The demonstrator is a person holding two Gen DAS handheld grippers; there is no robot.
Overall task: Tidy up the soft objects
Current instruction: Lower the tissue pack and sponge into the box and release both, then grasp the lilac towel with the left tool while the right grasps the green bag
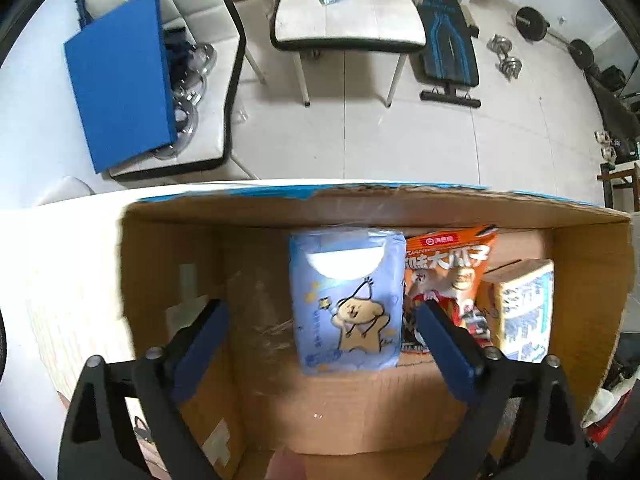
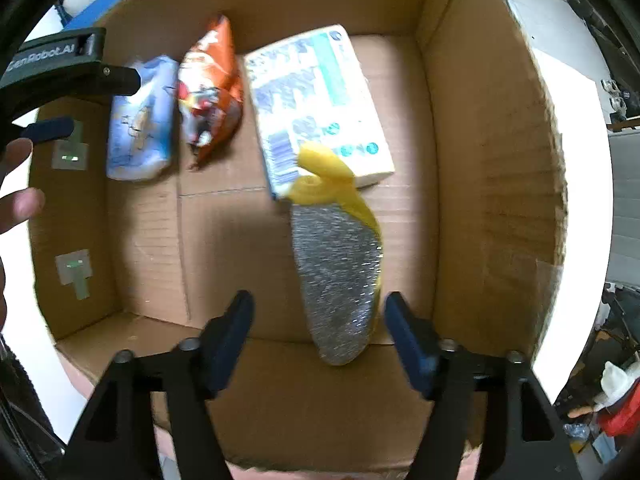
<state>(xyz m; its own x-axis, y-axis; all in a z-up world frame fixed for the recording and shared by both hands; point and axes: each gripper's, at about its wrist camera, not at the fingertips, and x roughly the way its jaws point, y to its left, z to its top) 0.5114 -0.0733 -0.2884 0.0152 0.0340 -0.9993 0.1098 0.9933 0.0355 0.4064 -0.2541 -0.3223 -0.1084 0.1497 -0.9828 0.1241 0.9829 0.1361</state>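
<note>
Nearest in the right wrist view, the right gripper (image 2: 320, 332) is seen with its blue fingers spread wide and nothing between them. Just beyond them a grey glittering scouring sponge with a yellow cloth backing (image 2: 338, 276) lies in the brown cardboard box (image 2: 492, 152), slightly blurred; whether it rests fully on the floor of the box cannot be told. Its far end touches or overlaps a flat white tissue pack with blue and green print (image 2: 316, 100). Farther left an orange snack bag (image 2: 210, 88) and a light blue tissue pack with a cartoon figure (image 2: 138, 120) are placed side by side near the far wall.

In the left wrist view the left gripper (image 1: 322, 340) is also released, its fingers standing wide on both sides of the light blue pack (image 1: 346, 300) without touching it.

The step in hand is judged to be the placing of soft things in a row inside the box. To do it well, the sponge should be laid flat beside the white pack and not left on top of it, and the grippers should be lifted straight out so that the standing packs are not pushed over.

The sponge is shown only by the right view. Only the left view shows the room beyond the box: a white chair (image 1: 348, 12) and a blue flat board (image 1: 120, 84).
</note>
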